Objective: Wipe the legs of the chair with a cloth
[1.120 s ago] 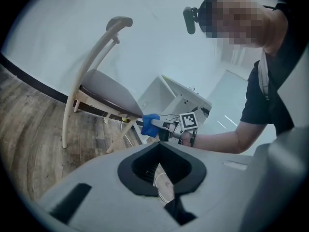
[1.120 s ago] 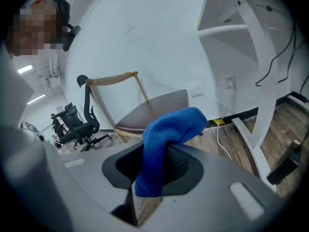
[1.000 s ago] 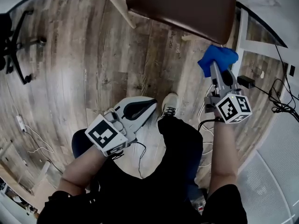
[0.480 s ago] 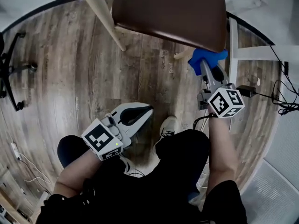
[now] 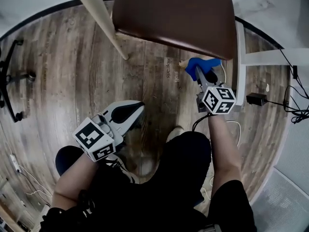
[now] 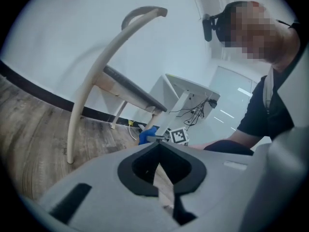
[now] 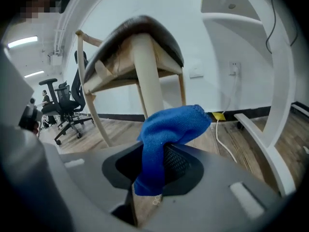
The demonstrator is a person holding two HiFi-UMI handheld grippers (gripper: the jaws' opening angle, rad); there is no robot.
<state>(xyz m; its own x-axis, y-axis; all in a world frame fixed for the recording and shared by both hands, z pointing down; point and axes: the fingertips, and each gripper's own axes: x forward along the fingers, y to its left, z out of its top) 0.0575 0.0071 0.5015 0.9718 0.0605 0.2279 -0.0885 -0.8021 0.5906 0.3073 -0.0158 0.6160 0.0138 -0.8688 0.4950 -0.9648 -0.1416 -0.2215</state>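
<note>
In the head view, the brown seat of the chair (image 5: 178, 13) filled the top of the picture, above the wooden floor (image 5: 58, 71). The right tongs (image 5: 198, 74) were clenched on a blue cloth (image 5: 200, 65). The cloth was just beside the foot of a chair leg (image 5: 183, 62), under the right side of the seat. I could not tell whether it touched the leg. The left tongs (image 5: 137, 108) were low on the left, over the floor and well apart from the chair. An office chair base (image 5: 12, 81) stood near the left edge of the floor.

In the left gripper view, the jaws were pressed together with nothing between them. Beyond them the chair stood on the floor, with a pale curved leg (image 6: 91, 76) on the left. The cloth showed small and blue next to the marker cube (image 6: 179, 136) of the right tongs.

In the right gripper view, the cloth was gripped between the jaws and its free end stood up above them. The pale chair leg rose directly behind it. A white cable (image 7: 219, 134) lay on the floor to the right.
</note>
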